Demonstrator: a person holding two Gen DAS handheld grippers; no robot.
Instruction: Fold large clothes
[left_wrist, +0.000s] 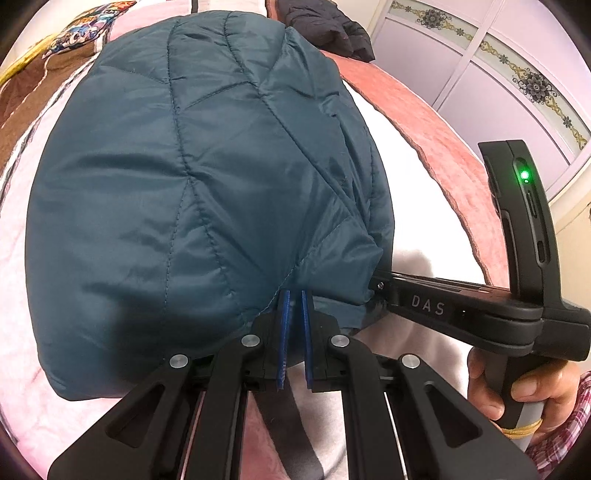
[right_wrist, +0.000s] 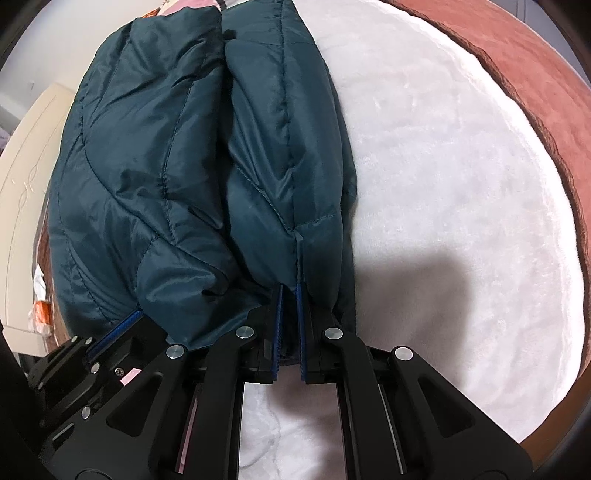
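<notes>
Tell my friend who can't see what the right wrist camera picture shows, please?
A puffy teal quilted jacket lies folded on a fluffy white blanket, and the right gripper pinches its near edge between blue pads. The left gripper pokes in at the lower left, touching the jacket too. A pink cover borders the blanket.

A white plush blanket (right_wrist: 461, 184) over a pink bedspread (left_wrist: 436, 147) — floral-trimmed wardrobe doors (left_wrist: 517, 85) beyond.
</notes>
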